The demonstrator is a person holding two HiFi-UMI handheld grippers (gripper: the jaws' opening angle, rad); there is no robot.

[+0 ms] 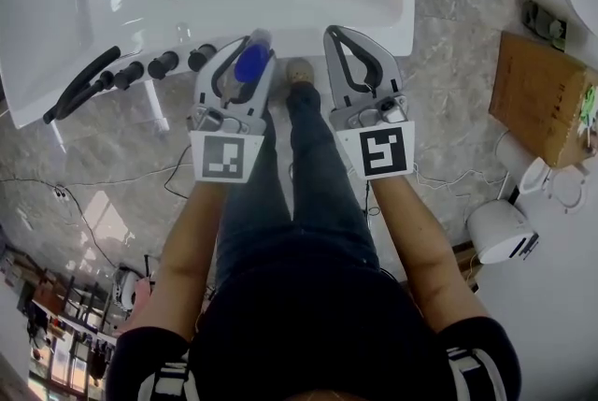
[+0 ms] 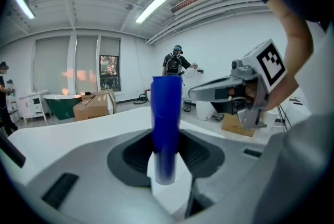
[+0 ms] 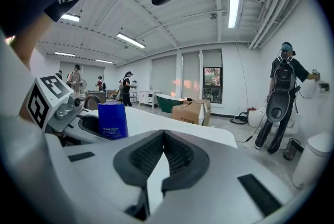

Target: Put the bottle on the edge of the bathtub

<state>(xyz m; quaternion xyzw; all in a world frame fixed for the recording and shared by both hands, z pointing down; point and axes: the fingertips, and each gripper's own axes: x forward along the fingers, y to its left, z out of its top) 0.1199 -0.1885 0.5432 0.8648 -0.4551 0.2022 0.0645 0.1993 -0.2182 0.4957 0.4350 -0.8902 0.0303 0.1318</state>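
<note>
The blue bottle (image 2: 166, 113) stands upright between the jaws of the left gripper (image 1: 249, 49), which is clamped on its sides, over the near edge of the white bathtub (image 1: 294, 39). Whether its base touches the rim cannot be told. Just beside it to the right, the right gripper (image 3: 163, 134) hangs over the same edge, jaws pressed together with nothing between them.

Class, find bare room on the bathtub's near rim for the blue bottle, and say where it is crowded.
Free: the bathtub rim from the black knobs rightwards to its corner. Crowded: the rim's left end, where the knobs and the black hand shower sit.
</note>
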